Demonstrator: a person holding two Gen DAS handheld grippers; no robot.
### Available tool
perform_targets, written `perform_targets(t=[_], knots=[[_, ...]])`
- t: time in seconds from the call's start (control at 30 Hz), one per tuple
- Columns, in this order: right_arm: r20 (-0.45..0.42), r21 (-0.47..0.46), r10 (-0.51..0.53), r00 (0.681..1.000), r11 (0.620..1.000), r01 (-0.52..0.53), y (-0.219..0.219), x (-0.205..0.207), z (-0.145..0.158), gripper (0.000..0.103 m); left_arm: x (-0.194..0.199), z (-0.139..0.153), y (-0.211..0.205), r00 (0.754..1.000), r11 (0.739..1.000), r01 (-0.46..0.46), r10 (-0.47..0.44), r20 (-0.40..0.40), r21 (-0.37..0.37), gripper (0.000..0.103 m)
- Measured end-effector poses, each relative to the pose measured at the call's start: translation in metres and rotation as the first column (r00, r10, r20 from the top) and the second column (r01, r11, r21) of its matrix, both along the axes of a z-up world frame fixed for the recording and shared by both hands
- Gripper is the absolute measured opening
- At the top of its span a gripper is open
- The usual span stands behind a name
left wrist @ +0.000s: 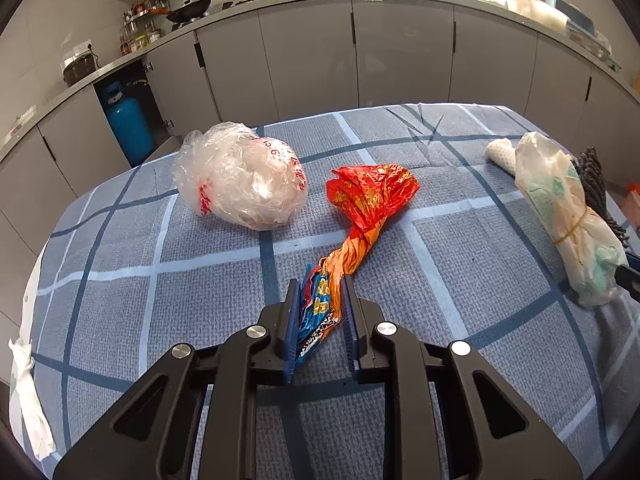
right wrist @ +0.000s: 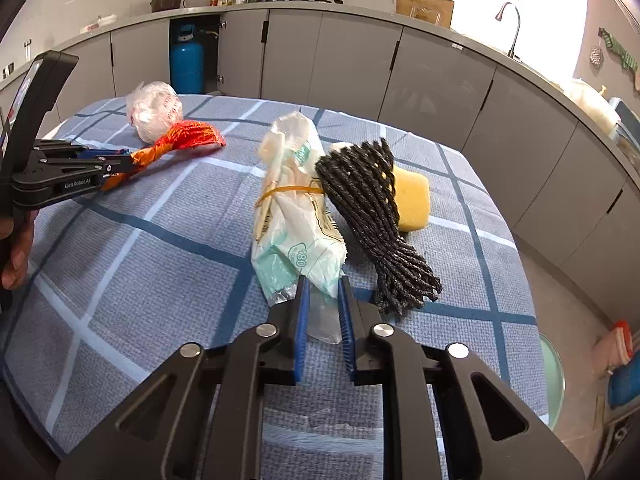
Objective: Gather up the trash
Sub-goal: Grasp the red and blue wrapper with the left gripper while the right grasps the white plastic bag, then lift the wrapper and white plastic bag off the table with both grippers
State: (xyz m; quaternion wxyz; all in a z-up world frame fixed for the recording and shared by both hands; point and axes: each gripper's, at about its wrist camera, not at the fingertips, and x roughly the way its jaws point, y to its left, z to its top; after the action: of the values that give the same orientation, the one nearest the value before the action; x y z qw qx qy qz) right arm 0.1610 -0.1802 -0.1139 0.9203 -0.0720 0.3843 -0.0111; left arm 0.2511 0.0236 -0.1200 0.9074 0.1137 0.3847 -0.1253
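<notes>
Left tool (left wrist: 320,300): squeezes the twisted tail of the orange and blue wrapper (left wrist: 372,200), which lies on the bench (left wrist: 120,300).
Right tool (right wrist: 323,304): pinches the near end of the white and green bag (right wrist: 296,216) tied with a rubber band, also lying on the bench.
Done: both tools have trash in their grip, but neither piece looks lifted yet.
Left to do: the clear crumpled bag (left wrist: 240,178), black rope bundle (right wrist: 372,216) and yellow sponge (right wrist: 412,200) sit untouched.
Hard to see: no trash bin shows clearly. The sponge is partly hidden behind the rope.
</notes>
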Motion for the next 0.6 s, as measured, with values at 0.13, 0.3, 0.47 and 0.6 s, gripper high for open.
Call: perform_targets(t=[0.13,0.3,0.47,0.6], knots=[[0.031,-0.004,0.015,0.999,1.000,-0.015,0.005,-0.007,0.009,0.011,-0.014,0.011,0.003,1.000,1.000,-0.001,0.001,0.025,-0.009,0.019],[0.074,-0.010,0.054,0.996,0.999,-0.053,0.016,-0.016,0.018,0.010,-0.036,0.023,0.005,0.998,1.000,0.009,-0.009,0.057,-0.007,0.019],[0.097,0.020,0.076,0.992,0.997,-0.078,0.021,-0.020,0.025,0.010,-0.046,0.032,0.014,0.997,1.000,-0.014,0.015,0.071,-0.015,0.018],[0.137,0.036,0.083,0.987,0.995,-0.089,0.023,-0.025,0.038,0.010,-0.051,0.043,0.018,0.995,0.999,-0.029,0.031,0.099,-0.013,0.018]])
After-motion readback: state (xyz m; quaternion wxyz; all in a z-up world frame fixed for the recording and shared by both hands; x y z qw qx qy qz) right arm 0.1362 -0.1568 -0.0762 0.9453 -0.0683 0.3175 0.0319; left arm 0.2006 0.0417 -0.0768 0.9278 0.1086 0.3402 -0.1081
